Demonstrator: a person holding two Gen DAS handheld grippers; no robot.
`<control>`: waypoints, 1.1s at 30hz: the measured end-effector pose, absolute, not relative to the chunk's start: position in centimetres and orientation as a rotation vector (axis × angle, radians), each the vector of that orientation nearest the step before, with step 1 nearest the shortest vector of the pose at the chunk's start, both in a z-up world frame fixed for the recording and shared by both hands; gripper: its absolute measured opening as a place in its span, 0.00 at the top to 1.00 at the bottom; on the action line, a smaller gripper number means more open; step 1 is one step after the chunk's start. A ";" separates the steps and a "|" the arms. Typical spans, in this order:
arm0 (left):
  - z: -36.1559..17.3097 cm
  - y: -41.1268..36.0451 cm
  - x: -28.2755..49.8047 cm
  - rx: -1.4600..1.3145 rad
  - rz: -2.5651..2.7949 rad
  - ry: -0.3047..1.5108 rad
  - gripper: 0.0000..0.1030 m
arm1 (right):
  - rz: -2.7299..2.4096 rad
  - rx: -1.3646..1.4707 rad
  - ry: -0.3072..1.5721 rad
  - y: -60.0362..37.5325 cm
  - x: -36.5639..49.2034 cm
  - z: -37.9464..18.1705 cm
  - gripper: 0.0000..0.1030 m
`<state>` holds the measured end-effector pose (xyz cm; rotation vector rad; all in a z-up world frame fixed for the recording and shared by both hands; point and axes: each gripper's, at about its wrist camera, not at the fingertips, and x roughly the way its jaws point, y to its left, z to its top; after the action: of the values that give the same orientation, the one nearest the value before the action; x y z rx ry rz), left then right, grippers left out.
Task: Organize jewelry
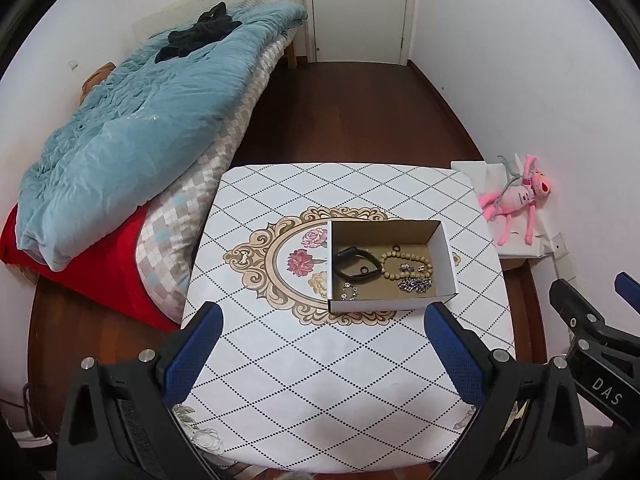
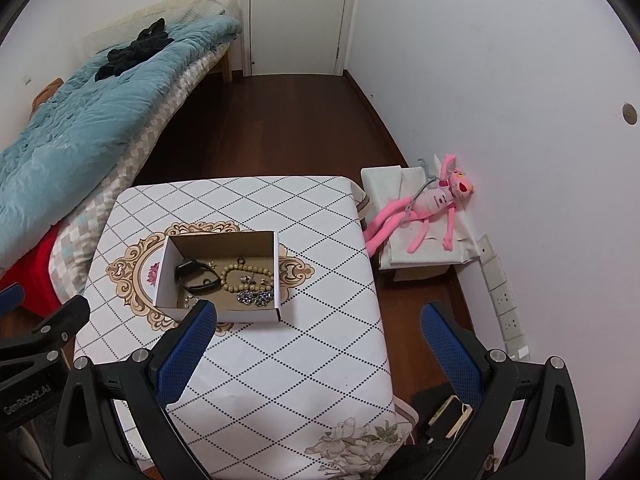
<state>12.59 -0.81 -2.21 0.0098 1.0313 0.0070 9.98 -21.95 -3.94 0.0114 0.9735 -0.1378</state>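
hovering above a small worktop [image 1: 280, 380] covered in a white diamond-patterned cloth, the left gripper [image 1: 322, 320] and the right gripper [image 2: 318, 318] both hang with their blue-padded jaws spread wide apart and holding nothing. the open cardboard box [image 1: 444, 264] sits on the ornate floral medallion printed at the middle of the cloth, just beyond the tips of the left gripper and ahead and to the left of the right one. inside it, a black watch band [image 1: 356, 266] lies along the left half of the box floor, with a beaded bracelet [image 1: 406, 266] of pale round beads curled just beside it to the right. a small pair of earrings [image 1: 412, 268] rests within the loop of beads, a silver chain [image 1: 416, 285] is heaped against the near side of the beads, and another small silvery chain [image 1: 349, 293] lies in the near left corner. a tiny dark ring [image 1: 396, 248] sits near the far wall of the box. to the left of the worktop a bed [image 1: 224, 148] carries a rumpled blue quilt [image 1: 140, 128] with a dark garment [image 1: 198, 34] thrown on top. to the right, a pink plush toy [image 2: 428, 208] sprawls on a low white box [image 2: 384, 184] against the wall, and a white door [image 2: 296, 16] stands closed at the far end of the dark wooden floor [image 2: 260, 128].
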 end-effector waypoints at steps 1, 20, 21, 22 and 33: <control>-2.2 -0.8 12.6 0.009 0.008 1.032 0.00 | -0.138 0.013 0.975 -22.0 10.0 -3.9 0.00; -2.3 -0.1 12.6 0.009 0.018 1.032 0.00 | -0.115 0.000 0.987 -21.4 10.0 -4.0 0.00; -2.3 0.0 12.6 0.009 0.017 1.031 0.00 | -0.116 0.001 0.987 -21.3 10.0 -4.0 0.00; -2.3 0.0 12.5 0.009 0.017 1.032 0.00 | -0.116 0.000 0.987 -21.3 10.0 -4.0 0.00; -2.3 0.0 12.4 0.011 0.015 1.028 0.00 | -0.111 0.000 0.987 -21.2 9.9 -4.0 0.00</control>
<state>12.43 0.02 -2.28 0.0111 1.0277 0.0154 9.94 -21.19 -3.98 -0.0004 0.9873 -0.1108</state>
